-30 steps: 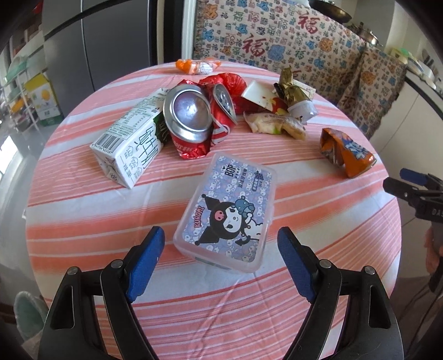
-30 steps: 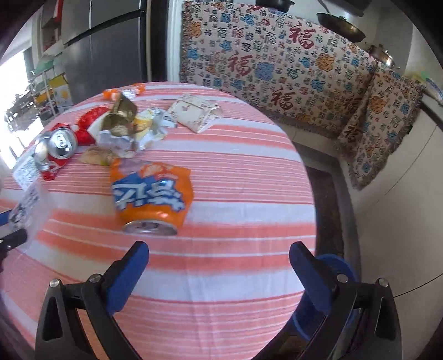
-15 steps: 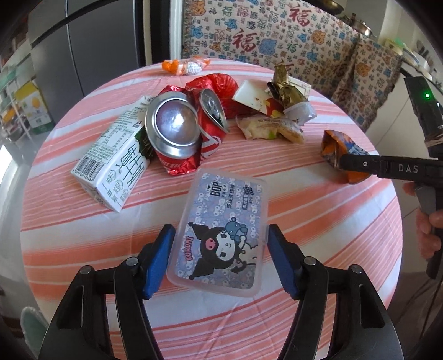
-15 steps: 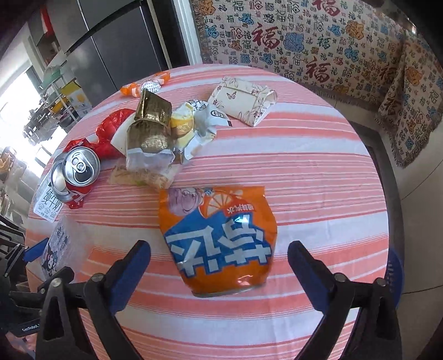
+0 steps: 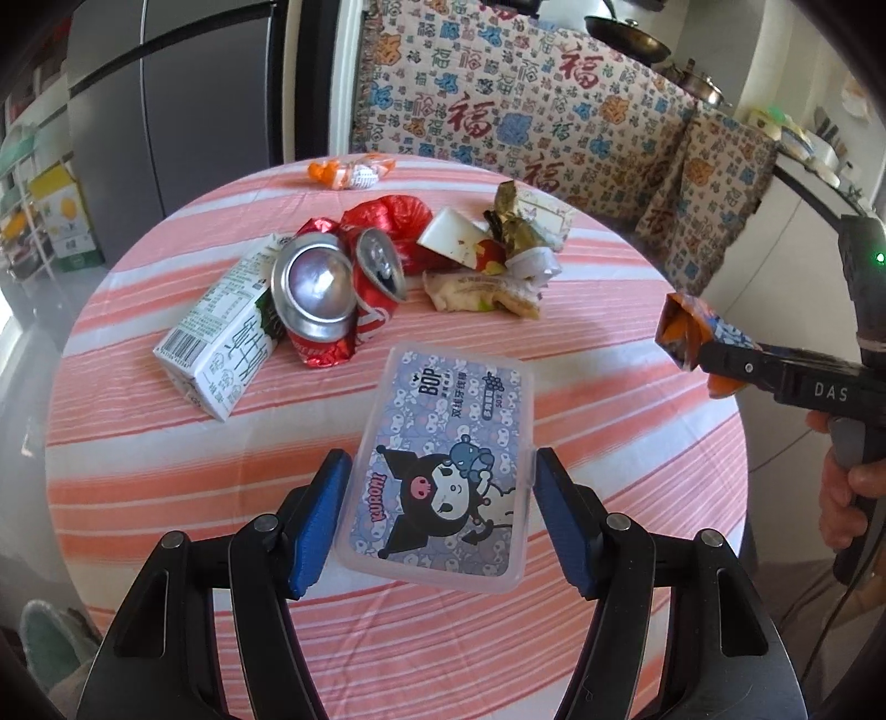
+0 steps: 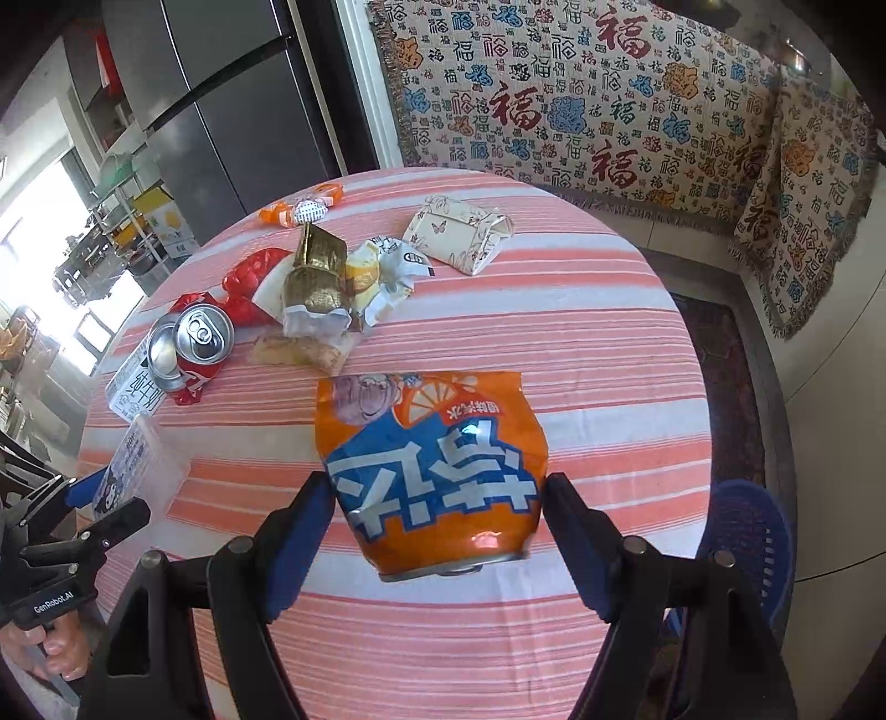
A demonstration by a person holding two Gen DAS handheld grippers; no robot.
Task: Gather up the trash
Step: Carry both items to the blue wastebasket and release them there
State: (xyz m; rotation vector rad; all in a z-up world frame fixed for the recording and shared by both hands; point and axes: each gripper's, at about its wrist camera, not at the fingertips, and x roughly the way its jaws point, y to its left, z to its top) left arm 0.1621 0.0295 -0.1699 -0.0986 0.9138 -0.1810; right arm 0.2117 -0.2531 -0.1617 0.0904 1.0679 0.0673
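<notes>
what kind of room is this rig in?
Most likely a home kitchen or dining corner. A tall dark fridge stands behind the round table with its striped cloth, pans sit on a counter at the back, and a patterned cloth covers furniture along the wall.

Floss box (image 5: 443, 471) nearest on table (image 5: 166, 443), cans (image 5: 332, 288) behind it, carton (image 5: 221, 338) left, snack bag (image 5: 686, 332) right.

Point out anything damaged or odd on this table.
Two red cans lie crushed and on their sides against a tipped milk carton. The orange bag between the right tool's pads is crumpled. A torn gold wrapper tops the pile.
</notes>
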